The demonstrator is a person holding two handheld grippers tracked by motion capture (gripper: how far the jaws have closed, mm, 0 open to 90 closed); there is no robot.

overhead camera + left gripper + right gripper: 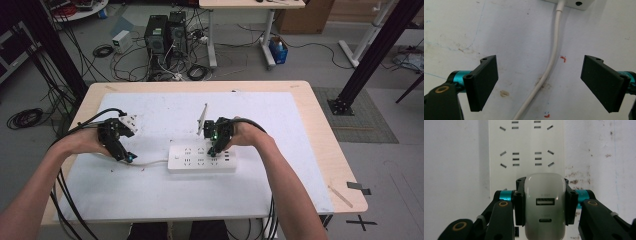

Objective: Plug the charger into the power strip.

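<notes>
A white power strip (186, 156) lies flat near the middle of the white mat, its several sockets facing up (526, 152). My right gripper (216, 148) hangs over the strip's right end, shut on a white USB charger (545, 195). The charger's two ports face the camera in the right gripper view, and I cannot see whether its prongs are in a socket. The strip's white cable (551, 57) runs from its left end (574, 3) toward the left. My left gripper (127, 156) is open low over the mat (539, 82), its jaws on either side of the cable without touching it.
The white mat (280, 165) covers most of a wooden table (320, 125). Small red marks (563, 59) dot the mat beside the cable. On the floor beyond the far edge stand computer towers (165, 32) and tangled cables. A black frame post (370, 55) rises at the right.
</notes>
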